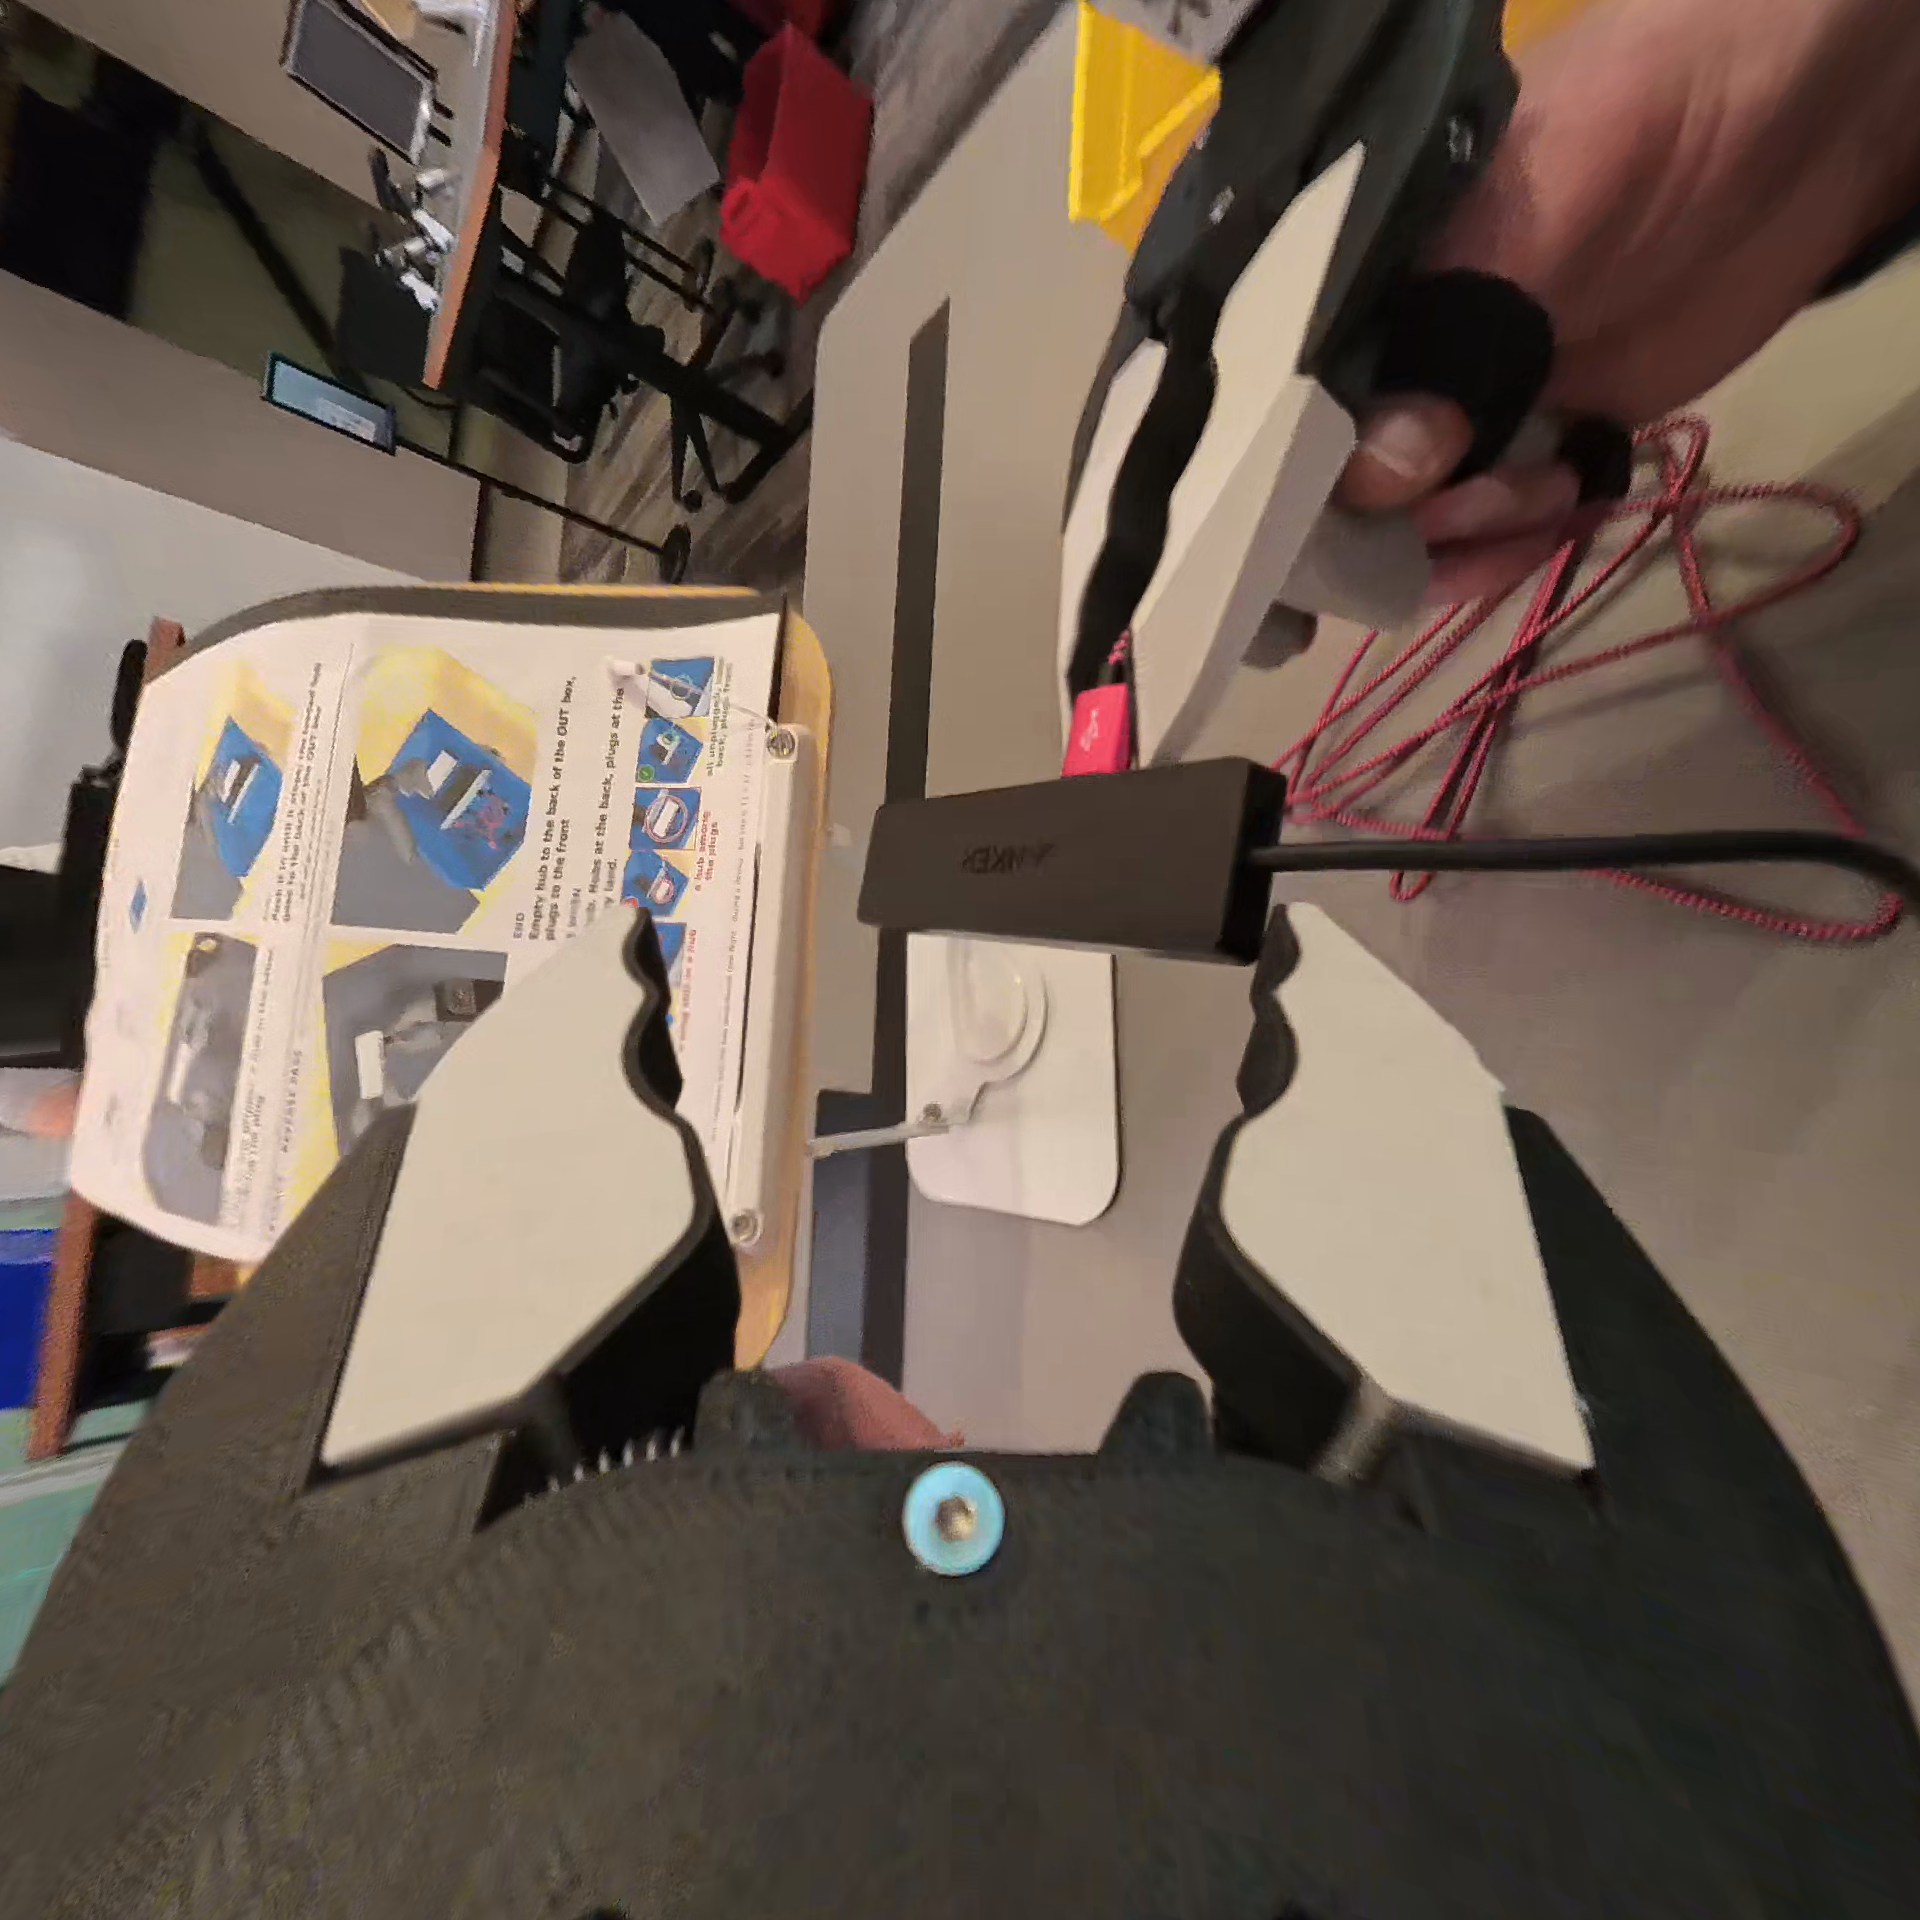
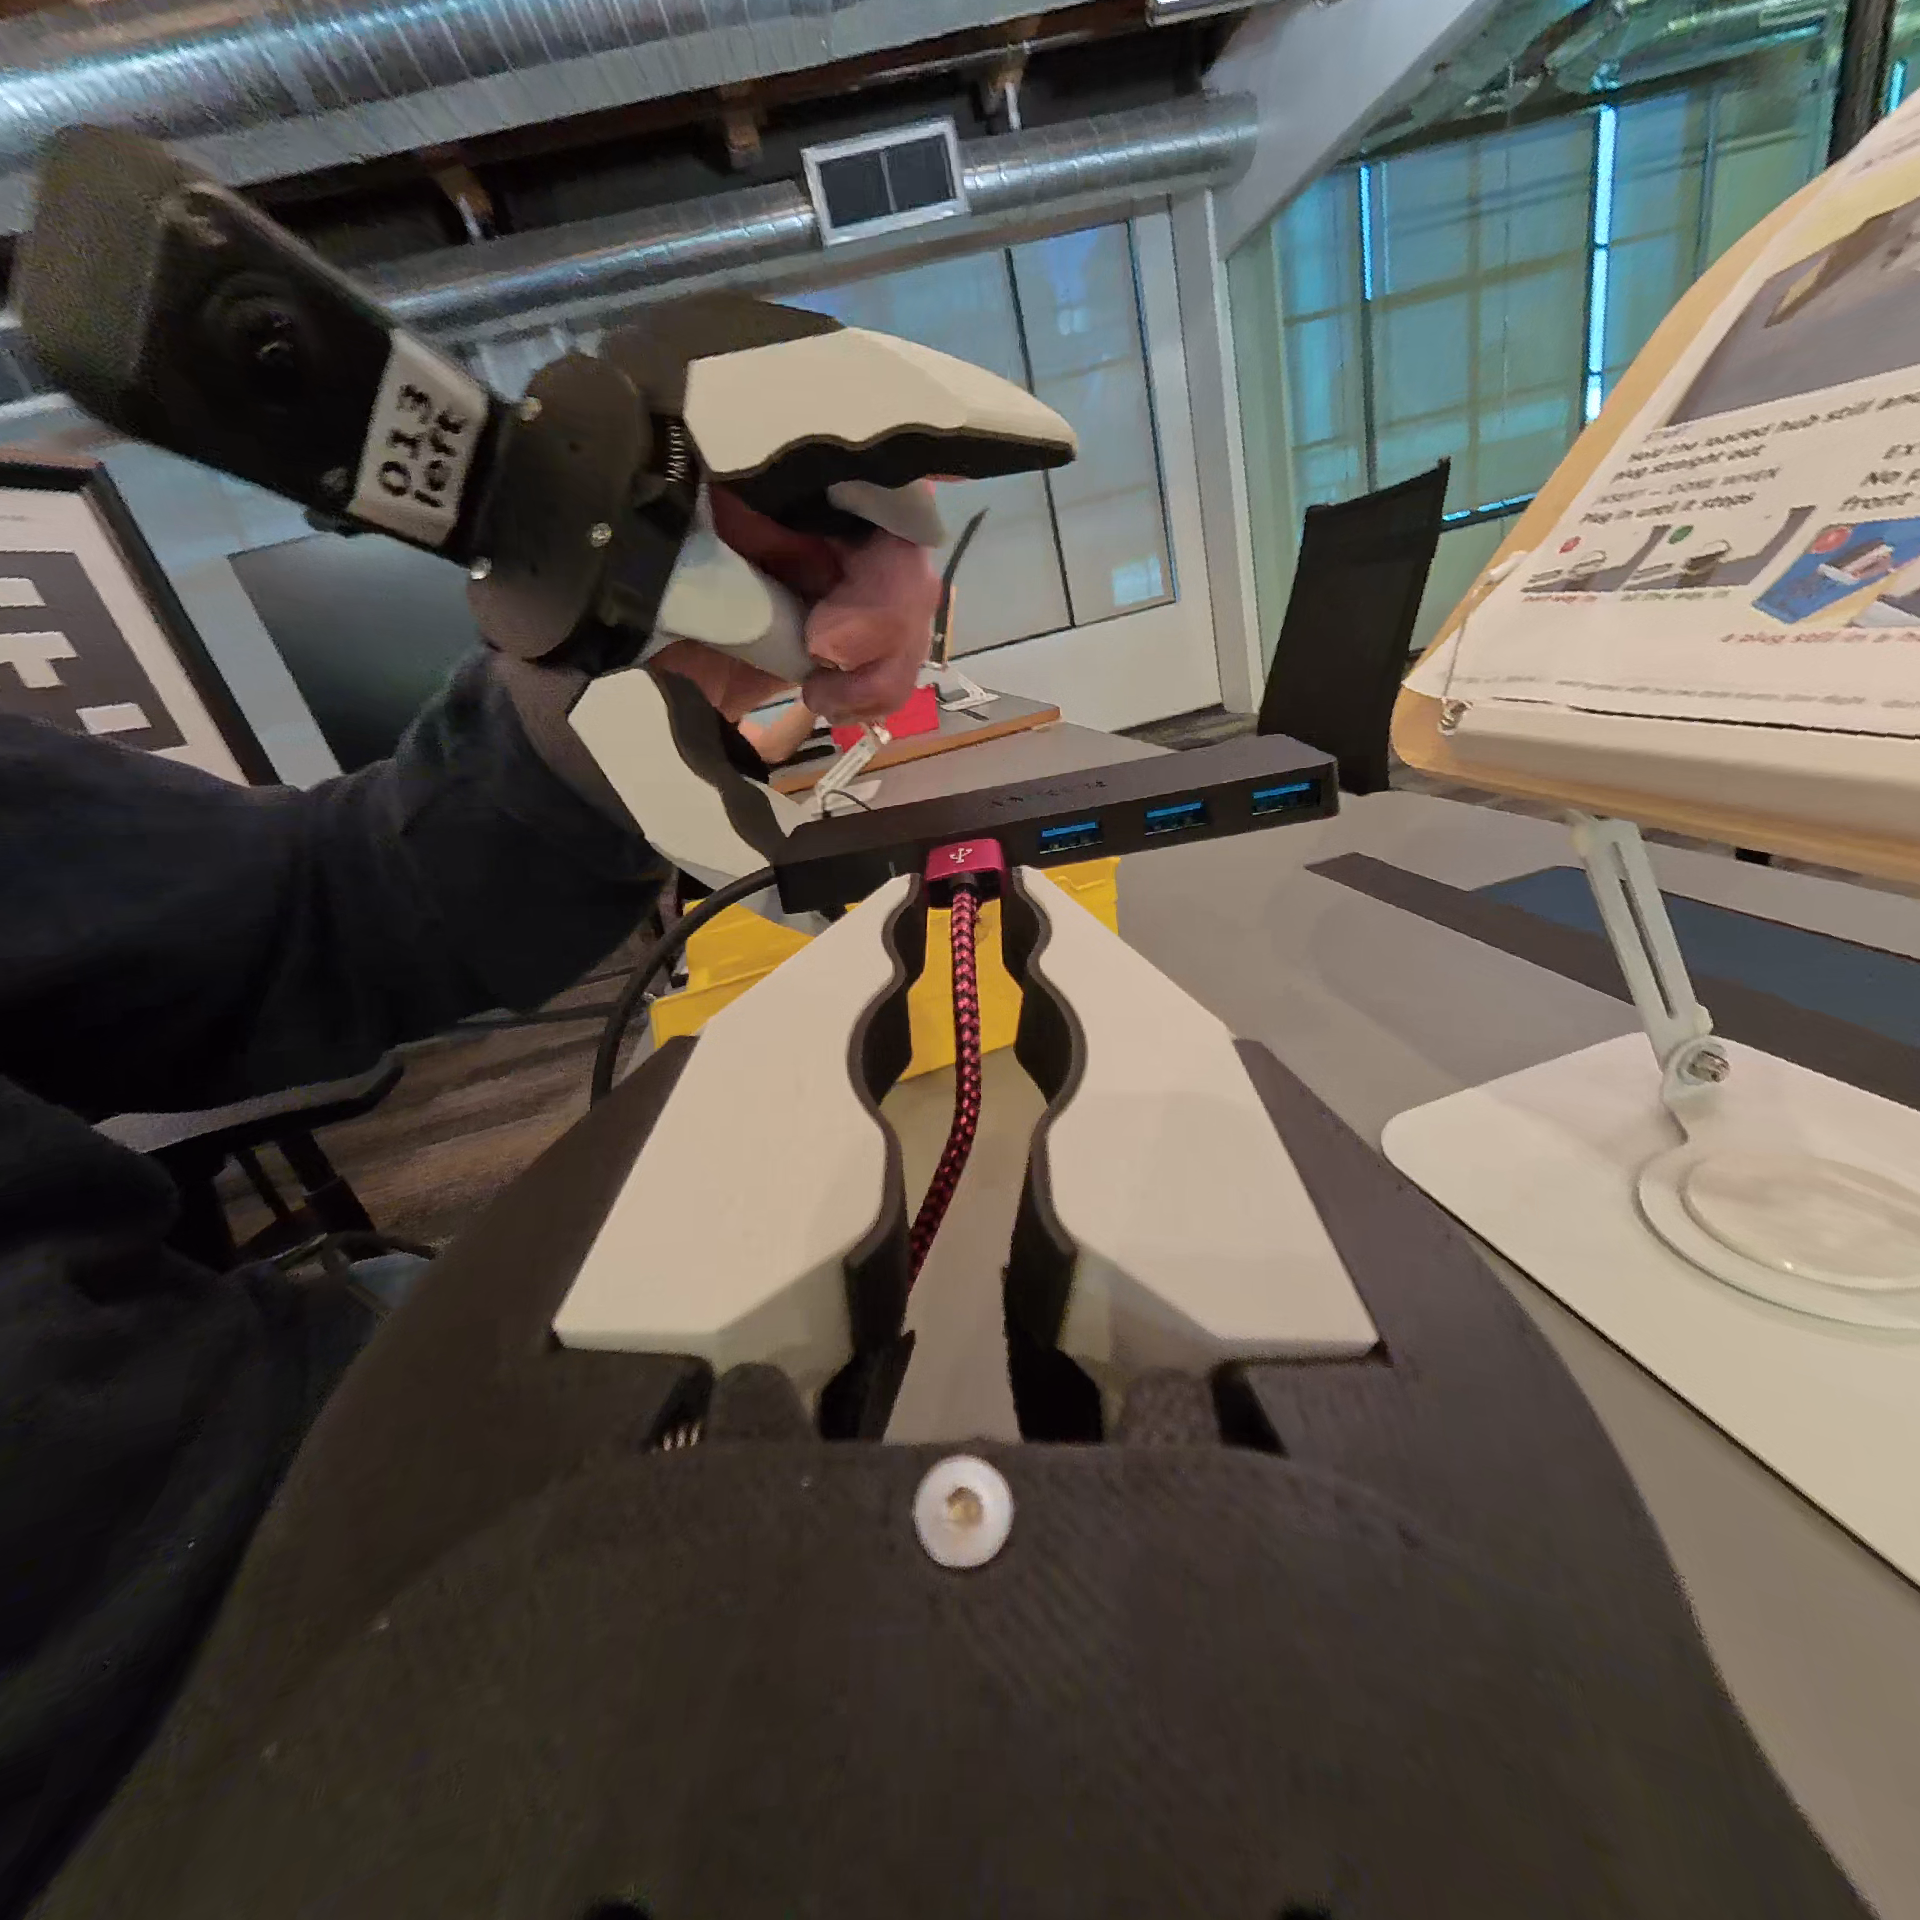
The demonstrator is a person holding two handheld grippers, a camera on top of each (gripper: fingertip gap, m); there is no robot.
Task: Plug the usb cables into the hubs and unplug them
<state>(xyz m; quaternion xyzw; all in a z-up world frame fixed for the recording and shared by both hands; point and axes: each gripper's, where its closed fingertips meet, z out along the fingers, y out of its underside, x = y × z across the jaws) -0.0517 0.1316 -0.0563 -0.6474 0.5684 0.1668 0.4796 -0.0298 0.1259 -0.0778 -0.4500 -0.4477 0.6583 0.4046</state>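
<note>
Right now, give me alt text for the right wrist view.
The right gripper is closed around a red braided USB cable plugged into a black hub. The left gripper is open beside the hub's cable end.

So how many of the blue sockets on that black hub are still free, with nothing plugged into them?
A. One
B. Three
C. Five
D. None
B: in the right wrist view the black hub shows three empty blue sockets in a row, to the right of the red plug that already sits in the hub.
</note>
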